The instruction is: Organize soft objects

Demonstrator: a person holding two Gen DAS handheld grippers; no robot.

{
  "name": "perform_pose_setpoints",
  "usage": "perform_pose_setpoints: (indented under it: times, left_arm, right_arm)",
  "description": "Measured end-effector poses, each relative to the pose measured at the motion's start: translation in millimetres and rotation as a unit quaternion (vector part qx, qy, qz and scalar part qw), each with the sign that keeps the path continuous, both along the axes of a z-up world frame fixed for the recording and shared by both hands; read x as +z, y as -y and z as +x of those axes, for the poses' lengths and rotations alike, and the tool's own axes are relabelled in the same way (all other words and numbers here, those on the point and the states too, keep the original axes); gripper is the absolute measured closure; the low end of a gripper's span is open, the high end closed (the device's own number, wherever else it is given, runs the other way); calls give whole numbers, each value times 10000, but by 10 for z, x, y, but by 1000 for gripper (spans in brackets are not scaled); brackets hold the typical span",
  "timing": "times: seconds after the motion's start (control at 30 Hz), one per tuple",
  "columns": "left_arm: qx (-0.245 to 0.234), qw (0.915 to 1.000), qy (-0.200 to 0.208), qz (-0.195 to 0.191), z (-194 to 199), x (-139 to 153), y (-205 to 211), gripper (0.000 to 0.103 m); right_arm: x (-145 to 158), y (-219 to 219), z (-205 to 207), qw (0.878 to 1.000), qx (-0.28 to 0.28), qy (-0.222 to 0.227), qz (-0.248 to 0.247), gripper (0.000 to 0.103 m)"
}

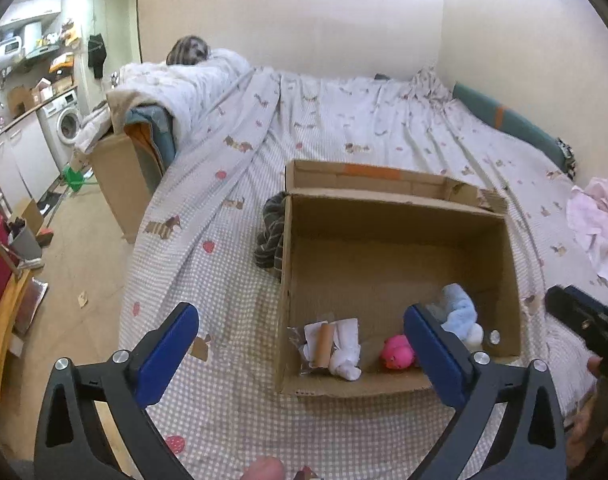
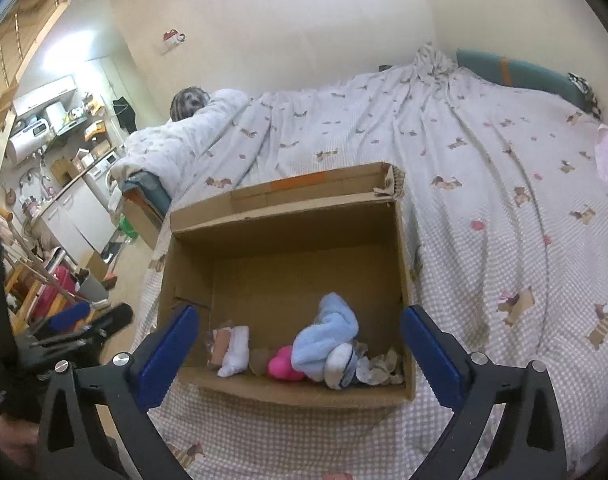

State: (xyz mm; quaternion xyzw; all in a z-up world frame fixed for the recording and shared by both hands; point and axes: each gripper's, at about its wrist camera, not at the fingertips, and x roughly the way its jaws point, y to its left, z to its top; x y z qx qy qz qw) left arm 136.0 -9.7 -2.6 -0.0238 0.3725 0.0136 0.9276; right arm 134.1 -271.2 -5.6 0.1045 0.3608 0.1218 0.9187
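Observation:
An open cardboard box [image 1: 387, 208] [image 2: 288, 208] sits on the bed. Inside, near its front wall, lie a light blue fluffy cloth [image 1: 457, 308] [image 2: 327, 336], a pink rubber toy [image 1: 395, 354] [image 2: 282, 366], a white sock [image 1: 345, 350] [image 2: 236, 350] and crumpled paper [image 2: 379, 366]. A dark striped garment [image 1: 272, 232] lies on the bed against the box's left side. A pink cloth [image 1: 595, 228] lies on the bed at the right. My left gripper [image 1: 300, 344] is open and empty above the box's front left corner. My right gripper [image 2: 298, 344] is open and empty above the box's front.
The bed has a checked sheet [image 1: 232, 200] with dog prints and a folded duvet [image 1: 176, 84] at its far left. A green bolster [image 1: 511, 120] lies along the right wall. The floor, a washing machine [image 1: 66, 122] and kitchen units are at the left.

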Motion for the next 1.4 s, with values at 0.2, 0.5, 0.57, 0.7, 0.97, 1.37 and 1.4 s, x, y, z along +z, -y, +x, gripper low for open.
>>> perform_pose_setpoints:
  times: [0.2, 0.5, 0.57, 0.7, 0.97, 1.37, 1.4]
  left_arm:
    - [-35, 9996, 43, 273, -290, 36, 21, 1]
    - [-42, 10000, -30, -66, -702, 18, -48, 1]
    - [-68, 9999, -69, -63, -792, -14, -41, 1]
    - [-18, 9999, -142, -56, -891, -76, 2, 1]
    - [34, 9998, -190, -60, -920, -137, 65, 1]
    - [113, 9994, -285, -153, -878, -171, 18, 1]
    - [103, 9994, -282, -149, -879, -169, 23, 1]
  right_arm:
    - [2, -63, -247, 9999, 42, 63, -142, 0]
    - [-57, -32, -614, 9999, -25, -51, -115, 0]
    - [-78, -35, -671, 9998, -25, -73, -192, 0]
    - [-118, -60, -746, 9993, -13, -100, -358, 0]
    - [-181, -125, -734, 9981, -3, -159, -594, 0]
    - [-213, -141, -700, 9976, -30, -227, -660, 0]
    - [-212, -141, -700, 9976, -33, -225, -659, 0]
